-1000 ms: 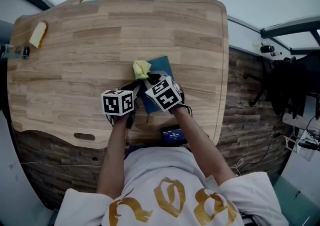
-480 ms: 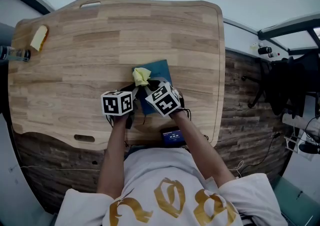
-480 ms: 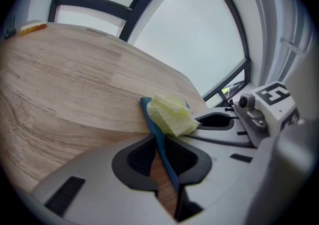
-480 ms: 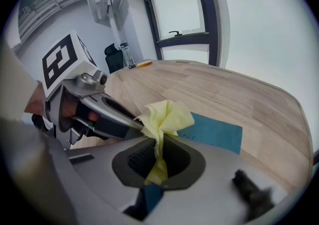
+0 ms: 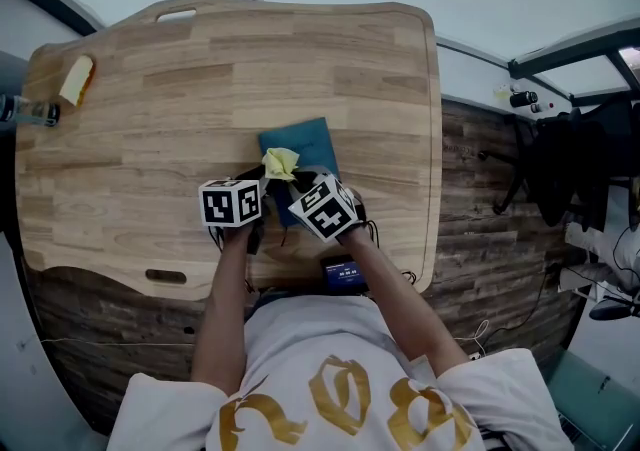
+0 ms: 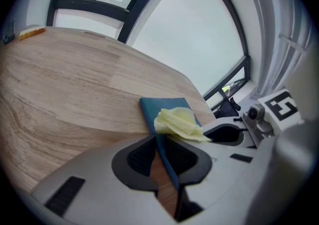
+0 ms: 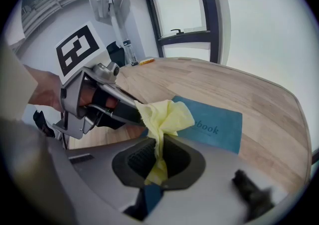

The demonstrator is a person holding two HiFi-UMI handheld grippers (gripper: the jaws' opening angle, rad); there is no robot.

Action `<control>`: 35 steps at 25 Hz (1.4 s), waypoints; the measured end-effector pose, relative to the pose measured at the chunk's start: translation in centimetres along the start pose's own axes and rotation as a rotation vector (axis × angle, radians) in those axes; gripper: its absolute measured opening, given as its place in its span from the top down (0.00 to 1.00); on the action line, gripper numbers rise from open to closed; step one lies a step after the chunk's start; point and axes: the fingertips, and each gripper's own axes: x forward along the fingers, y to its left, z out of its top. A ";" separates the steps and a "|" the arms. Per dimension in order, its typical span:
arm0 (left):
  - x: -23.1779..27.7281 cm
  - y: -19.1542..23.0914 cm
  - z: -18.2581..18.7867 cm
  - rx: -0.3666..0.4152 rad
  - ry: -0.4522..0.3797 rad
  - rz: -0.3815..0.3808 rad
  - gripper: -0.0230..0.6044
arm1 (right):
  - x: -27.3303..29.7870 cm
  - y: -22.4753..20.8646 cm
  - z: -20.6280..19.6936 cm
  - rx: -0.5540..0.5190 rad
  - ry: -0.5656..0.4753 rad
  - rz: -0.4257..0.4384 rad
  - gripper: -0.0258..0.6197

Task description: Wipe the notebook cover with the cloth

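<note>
Your right gripper has its jaws pinched together on the yellow cloth. The cloth bunches up out of the jaws over the near part of the blue notebook. Your left gripper has its jaws closed down on the notebook's near left edge, with the thin cover running up between them. In the head view the two grippers sit side by side, almost touching, close in front of your body, with their marker cubes facing up. There the cloth shows as a small crumpled lump at the notebook's near left corner. The notebook lies closed and flat on the wooden table, a little right of the middle and toward your edge. Well apart from it, at the table's far left corner, lies a small yellowish block. A small device with a blue screen sits at the table's near edge, just behind your right gripper.
</note>
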 end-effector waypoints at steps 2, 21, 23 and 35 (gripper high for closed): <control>0.0 0.0 0.0 0.002 0.001 0.000 0.86 | -0.2 0.3 -0.3 0.001 0.002 0.000 0.90; -0.3 -0.2 0.3 0.028 -0.007 0.009 0.86 | -0.9 2.9 -2.8 0.072 0.046 0.064 0.90; -0.2 -0.2 0.3 0.034 -0.010 0.012 0.86 | -1.0 3.2 -3.1 0.095 0.049 0.085 0.90; -0.1 -0.1 0.3 0.044 -0.017 0.023 0.85 | -1.5 5.1 -4.3 0.173 0.108 0.195 0.90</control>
